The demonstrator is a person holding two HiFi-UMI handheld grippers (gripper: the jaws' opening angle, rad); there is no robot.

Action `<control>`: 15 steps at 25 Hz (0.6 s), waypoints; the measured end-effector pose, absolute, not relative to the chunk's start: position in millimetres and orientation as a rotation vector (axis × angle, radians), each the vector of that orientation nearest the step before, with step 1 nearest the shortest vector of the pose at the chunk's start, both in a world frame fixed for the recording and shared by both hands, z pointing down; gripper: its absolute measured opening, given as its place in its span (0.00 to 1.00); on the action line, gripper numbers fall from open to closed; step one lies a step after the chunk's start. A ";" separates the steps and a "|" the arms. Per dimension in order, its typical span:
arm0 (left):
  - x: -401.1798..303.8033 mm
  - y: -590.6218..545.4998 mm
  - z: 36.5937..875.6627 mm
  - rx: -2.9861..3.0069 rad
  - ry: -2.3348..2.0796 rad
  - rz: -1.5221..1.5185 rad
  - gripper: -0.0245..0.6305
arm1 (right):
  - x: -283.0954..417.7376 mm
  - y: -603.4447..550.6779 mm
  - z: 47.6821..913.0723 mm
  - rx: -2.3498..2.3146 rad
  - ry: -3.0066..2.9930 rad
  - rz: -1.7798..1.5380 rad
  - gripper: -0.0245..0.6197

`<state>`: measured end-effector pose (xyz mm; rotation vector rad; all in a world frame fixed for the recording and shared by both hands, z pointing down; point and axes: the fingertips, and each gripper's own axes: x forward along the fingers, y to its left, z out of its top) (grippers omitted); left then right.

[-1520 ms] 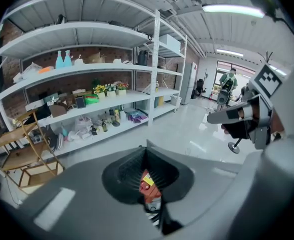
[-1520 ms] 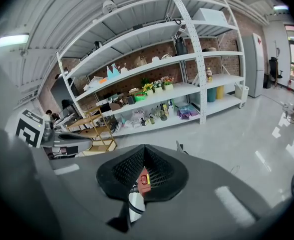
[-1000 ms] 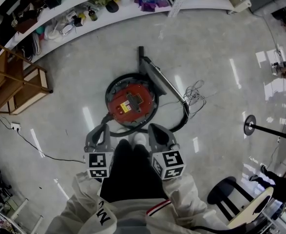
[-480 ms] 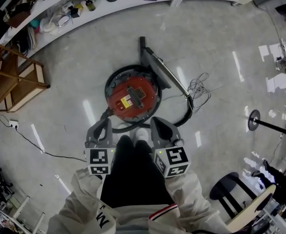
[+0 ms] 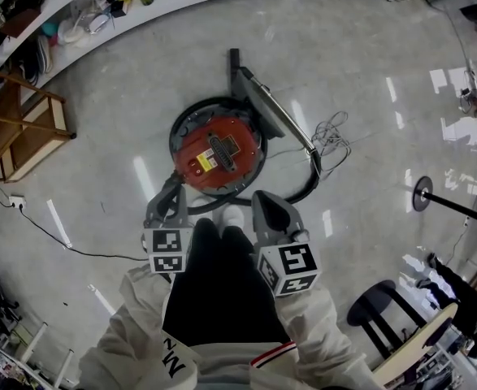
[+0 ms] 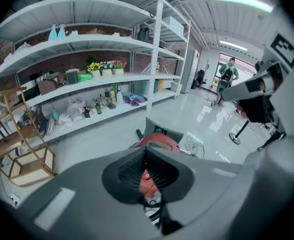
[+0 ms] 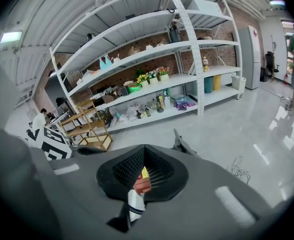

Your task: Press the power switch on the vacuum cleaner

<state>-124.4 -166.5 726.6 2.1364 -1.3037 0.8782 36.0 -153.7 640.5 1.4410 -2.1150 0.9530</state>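
Vacuum cleaner (image 5: 218, 157): red round body on the grey floor (image 5: 368, 71) at the centre of the head view, with a yellow label (image 5: 202, 162) on top. Its power switch is too small to single out.
Hose (image 5: 311, 189): black, curling round the body from 3 to 7 o'clock.
Wand (image 5: 262, 112): at 1 o'clock, against the body.
Loose cord (image 5: 331, 140): tangled at 3 o'clock.
Shoe (image 5: 232, 215): white toe at 6 o'clock, by the hose, between the grippers.
Left gripper (image 5: 171, 200): at 7 o'clock, over the hose, jaws closed on nothing.
Right gripper (image 5: 264, 201): at 5 o'clock, jaws together, empty.
Wooden rack (image 5: 27, 136): at 9 o'clock, well apart.
Shelving (image 5: 205, 2): from 11 to 12 o'clock, cluttered.
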 end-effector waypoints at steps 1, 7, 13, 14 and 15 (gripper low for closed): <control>-125.4 -167.2 732.3 2.127 -1.304 0.883 0.04 | 36.3 -153.0 641.1 1.442 -2.113 0.956 0.04; -128.6 -171.7 756.3 2.099 -1.295 0.915 0.04 | 40.7 -151.3 641.5 1.458 -2.091 0.965 0.04; -127.6 -175.9 778.9 2.083 -1.271 0.938 0.04 | 42.3 -152.0 640.1 1.460 -2.085 0.970 0.04; -127.4 -176.9 783.1 2.079 -1.269 0.942 0.04 | 42.9 -152.3 640.2 1.462 -2.082 0.971 0.04; -127.1 -177.5 787.6 2.075 -1.268 0.948 0.04 | 43.5 -152.3 640.2 1.464 -2.079 0.972 0.04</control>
